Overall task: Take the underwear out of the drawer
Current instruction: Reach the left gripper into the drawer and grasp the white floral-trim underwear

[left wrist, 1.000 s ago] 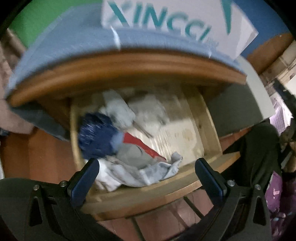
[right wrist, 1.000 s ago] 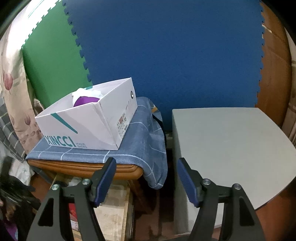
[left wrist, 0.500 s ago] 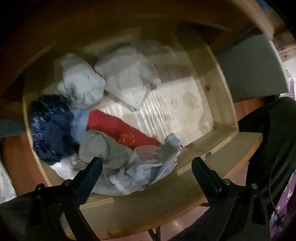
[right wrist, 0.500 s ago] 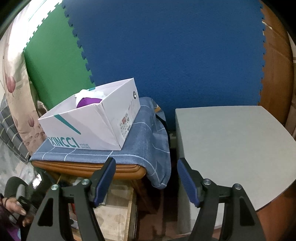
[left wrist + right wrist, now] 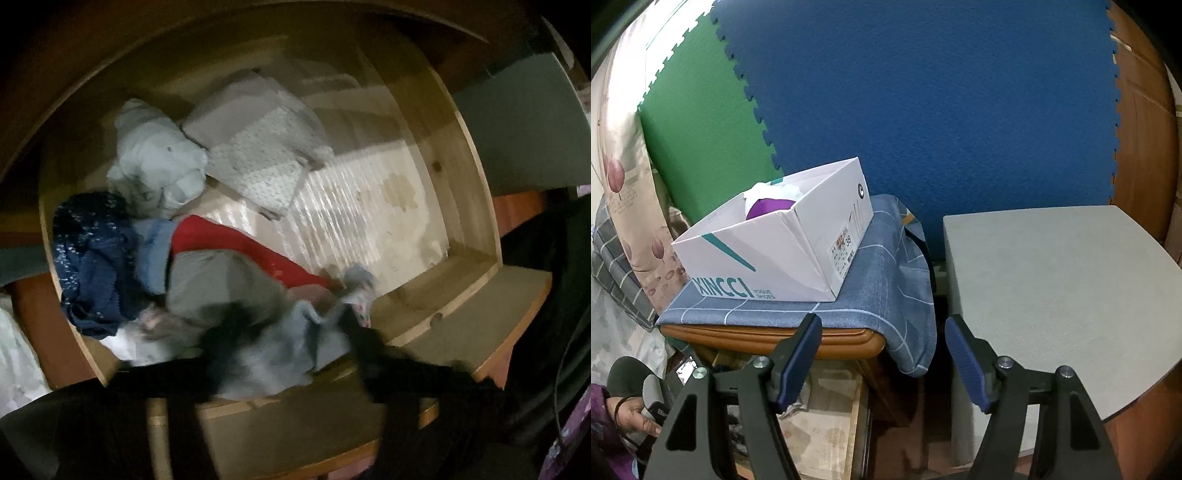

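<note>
Nearby, red garment (image 5: 236, 240), navy knit (image 5: 92, 254).

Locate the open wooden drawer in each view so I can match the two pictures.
Left wrist view: the drawer fills most of the frame, seen from above, clothes piled at its left and lower side.
Right wrist view: only a strip of the drawer shows at bottom centre, under the cloth-covered wooden top.
Shared landmark: the grey table, right of the drawer in both.
</note>
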A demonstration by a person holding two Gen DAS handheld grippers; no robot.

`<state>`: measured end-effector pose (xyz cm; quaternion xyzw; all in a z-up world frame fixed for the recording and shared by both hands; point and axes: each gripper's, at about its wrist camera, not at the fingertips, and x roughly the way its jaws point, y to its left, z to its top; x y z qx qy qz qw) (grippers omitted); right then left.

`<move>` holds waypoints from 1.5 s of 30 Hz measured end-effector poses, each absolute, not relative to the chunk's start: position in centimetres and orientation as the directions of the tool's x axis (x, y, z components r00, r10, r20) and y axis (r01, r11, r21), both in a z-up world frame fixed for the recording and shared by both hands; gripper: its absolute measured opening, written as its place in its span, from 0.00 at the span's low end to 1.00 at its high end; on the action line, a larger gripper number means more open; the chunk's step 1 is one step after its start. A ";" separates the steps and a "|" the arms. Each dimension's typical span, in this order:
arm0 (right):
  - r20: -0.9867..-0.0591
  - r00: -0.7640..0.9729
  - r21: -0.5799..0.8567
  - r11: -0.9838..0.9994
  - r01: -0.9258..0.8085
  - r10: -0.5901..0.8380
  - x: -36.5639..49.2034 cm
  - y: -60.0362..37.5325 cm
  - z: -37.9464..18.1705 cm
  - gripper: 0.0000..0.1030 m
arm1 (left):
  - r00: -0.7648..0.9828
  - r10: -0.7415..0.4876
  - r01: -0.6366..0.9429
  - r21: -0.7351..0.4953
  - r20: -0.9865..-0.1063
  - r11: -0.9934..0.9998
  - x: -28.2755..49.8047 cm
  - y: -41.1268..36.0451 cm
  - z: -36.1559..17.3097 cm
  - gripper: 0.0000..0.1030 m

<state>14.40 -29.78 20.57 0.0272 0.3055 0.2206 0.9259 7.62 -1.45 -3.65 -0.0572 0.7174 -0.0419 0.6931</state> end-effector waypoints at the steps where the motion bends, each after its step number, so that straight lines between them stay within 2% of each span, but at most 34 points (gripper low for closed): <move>1: -0.553 0.716 0.186 0.901 -0.392 0.426 14.4 -29.8 20.6 0.69 | -0.033 -0.152 -0.033 -0.151 -0.988 0.988 7.7 -1.2 -3.7 0.19; 2: -0.553 0.715 0.188 0.901 -0.392 0.427 14.4 -29.8 20.6 0.69 | -0.037 -0.168 -0.041 -0.167 -0.985 0.985 7.8 -1.0 -3.8 0.14; 4: -0.553 0.715 0.188 0.900 -0.393 0.427 14.4 -29.8 20.6 0.69 | -0.039 -0.184 -0.049 -0.182 -0.982 0.982 7.7 -0.7 -3.8 0.14; 12: -0.555 0.714 0.185 0.900 -0.394 0.426 14.4 -29.8 20.5 0.69 | -0.007 -0.224 -0.084 -0.223 -0.975 0.971 8.0 0.4 -1.5 0.54; 17: -0.555 0.713 0.189 0.900 -0.394 0.428 14.3 -29.7 20.5 0.70 | -0.030 -0.153 -0.035 -0.151 -0.988 0.988 8.1 -0.6 -2.2 0.57; 21: -0.561 0.710 0.182 0.900 -0.396 0.426 14.3 -29.6 20.5 0.70 | -0.020 -0.142 0.020 -0.143 -0.990 0.990 8.5 -2.2 -2.1 0.71; 26: -0.561 0.708 0.183 0.899 -0.398 0.428 14.1 -29.6 20.6 0.71 | -0.090 -0.061 0.100 -0.070 -0.994 0.993 9.4 -4.5 -4.0 0.87; 28: -0.562 0.707 0.187 0.898 -0.398 0.430 14.2 -29.7 20.6 0.71 | -0.088 -0.033 0.144 -0.046 -0.996 0.989 9.8 -5.3 -4.1 0.89; 31: -0.563 0.706 0.183 0.898 -0.401 0.430 14.1 -29.6 20.6 0.71 | -0.093 -0.065 0.122 -0.076 -0.994 0.990 10.7 -5.0 -4.5 0.90; 34: -0.563 0.705 0.181 0.897 -0.404 0.432 14.2 -29.6 20.6 0.72 | -0.106 -0.039 0.138 -0.054 -0.994 0.989 11.4 -4.8 -5.0 0.83; 35: -0.563 0.704 0.183 0.896 -0.404 0.432 14.2 -29.7 20.6 0.72 | -0.101 -0.015 0.150 -0.030 -0.995 0.988 11.6 -4.9 -5.0 0.70; 36: -0.563 0.704 0.184 0.896 -0.404 0.433 14.2 -29.7 20.6 0.72 | -0.087 0.007 0.160 -0.008 -0.996 0.987 11.7 -5.2 -5.2 0.50; 37: -0.563 0.703 0.187 0.896 -0.403 0.434 14.3 -29.7 20.6 0.72 | -0.073 0.026 0.168 0.014 -0.997 0.986 11.9 -5.0 -5.0 0.40; 38: -0.562 0.703 0.189 0.895 -0.403 0.435 14.2 -29.8 20.7 0.72 | -0.063 0.028 0.163 0.017 -0.998 0.987 12.2 -4.6 -4.8 0.20; 39: -0.562 0.703 0.191 0.895 -0.403 0.436 14.2 -29.8 20.7 0.72 | -0.058 0.012 0.147 0.003 -0.998 0.989 12.5 -3.6 -4.3 0.11; 45: -0.564 0.701 0.190 0.895 -0.405 0.437 14.3 -29.7 20.6 0.72 | -0.007 -0.074 0.116 -0.075 -0.997 0.990 12.6 -1.8 -2.8 0.09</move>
